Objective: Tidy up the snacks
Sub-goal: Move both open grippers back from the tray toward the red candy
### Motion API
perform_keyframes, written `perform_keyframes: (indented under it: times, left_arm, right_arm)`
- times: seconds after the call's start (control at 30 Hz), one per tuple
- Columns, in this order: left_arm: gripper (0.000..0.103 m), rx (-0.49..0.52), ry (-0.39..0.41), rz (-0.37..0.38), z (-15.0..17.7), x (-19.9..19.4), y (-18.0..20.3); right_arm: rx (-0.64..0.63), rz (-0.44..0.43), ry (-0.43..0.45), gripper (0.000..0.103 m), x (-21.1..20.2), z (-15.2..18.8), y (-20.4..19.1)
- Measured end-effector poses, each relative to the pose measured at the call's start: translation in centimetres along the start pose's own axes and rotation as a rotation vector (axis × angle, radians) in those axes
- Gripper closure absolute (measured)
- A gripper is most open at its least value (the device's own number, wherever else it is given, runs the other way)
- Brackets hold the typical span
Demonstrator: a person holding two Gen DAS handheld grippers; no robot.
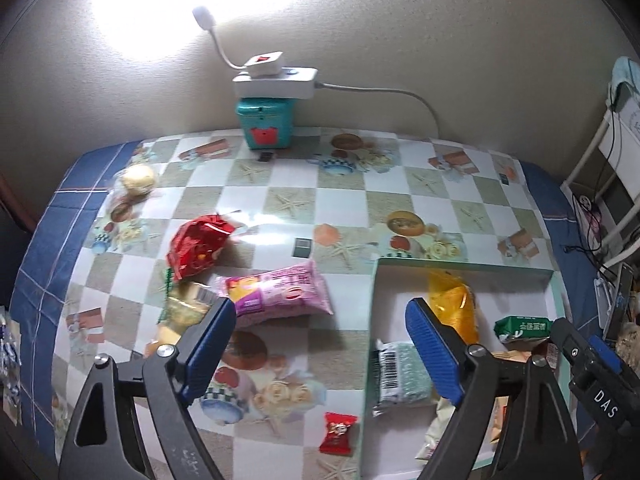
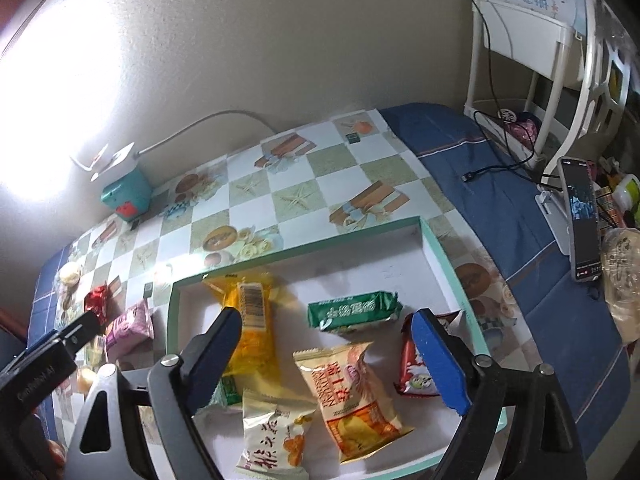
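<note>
A table (image 1: 400, 184) draped with a blue cloth and topped by a checked oilcloth printed with starfish is pushed against a beige wall (image 1: 400, 40). On its right part a shallow white tray with a mint-green rim (image 2: 434, 240) is laid. Inside the tray are seen a long yellow packet (image 2: 252, 332), a green packet (image 2: 352, 312), an orange-and-cream packet (image 2: 356, 396), a cream packet with an orange flower and Chinese characters (image 2: 272, 436) and a red wrapper (image 2: 412, 376) in the right corner. A pale teal packet with a barcode (image 1: 396, 376) also lies in the tray.

Left of the tray, on the oilcloth, a pink packet (image 1: 280, 292), a crumpled red bag (image 1: 196, 246), a yellowish packet (image 1: 188, 308), a small red candy (image 1: 336, 432) and a round pale bun in clear wrap (image 1: 138, 180) are scattered.

At the wall a teal box (image 1: 266, 124) carries a white power strip (image 1: 276, 82) with a lit gooseneck lamp (image 1: 204, 18). A white rack (image 2: 532, 80) and a propped phone (image 2: 582, 224) are seen at the right.

The left gripper (image 1: 320, 344) is held above the tray's left edge, its blue-padded jaws spread apart and empty. The right gripper (image 2: 326, 356) is held over the tray, jaws likewise wide and empty.
</note>
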State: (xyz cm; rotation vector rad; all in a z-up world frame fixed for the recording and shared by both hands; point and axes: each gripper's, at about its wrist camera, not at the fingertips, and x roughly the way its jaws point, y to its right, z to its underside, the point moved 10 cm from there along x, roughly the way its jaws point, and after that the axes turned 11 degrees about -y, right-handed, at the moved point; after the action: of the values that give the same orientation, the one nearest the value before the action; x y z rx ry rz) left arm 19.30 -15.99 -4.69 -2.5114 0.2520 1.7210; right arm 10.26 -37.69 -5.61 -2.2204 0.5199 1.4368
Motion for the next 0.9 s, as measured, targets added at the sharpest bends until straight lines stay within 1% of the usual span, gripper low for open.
perform_keyframes:
  times: [0.07,0.1,0.13,0.17,0.43,0.6,0.8,0.9]
  left_arm:
    - [0.015,-0.008,0.007,-0.011,0.2,-0.2,-0.6]
    - [0.013,-0.015,0.010,-0.015,0.3,-0.3,-0.8]
    - [0.005,-0.022,0.013,-0.017,0.3,-0.4,-1.1]
    - [0.001,-0.031,0.018,-0.017,0.4,-0.5,-1.4]
    - [0.001,-0.039,0.058,-0.032,1.4,-1.6,-2.7]
    - [0.001,-0.080,0.087,-0.029,1.7,-2.7,-4.7]
    - [0.001,-0.128,0.122,-0.014,2.1,-4.2,-7.4]
    - [0.001,-0.147,0.129,-0.027,2.3,-4.8,-9.1]
  right_arm:
    - [-0.008,-0.002,-0.005,0.013,0.1,0.4,-0.4]
    - [-0.011,-0.003,-0.006,0.013,0.1,0.5,-0.5]
    - [-0.015,-0.005,-0.007,0.008,0.1,0.6,-0.7]
    - [-0.017,-0.005,-0.007,0.000,0.1,0.7,-0.8]
    - [-0.028,-0.019,-0.003,0.000,-0.3,1.3,-1.6]
    - [-0.044,-0.036,0.010,0.000,-1.2,1.6,-2.5]
    - [-0.092,-0.065,0.021,0.000,-2.1,2.1,-4.8]
    - [-0.109,-0.079,0.020,0.000,-2.3,2.3,-5.8]
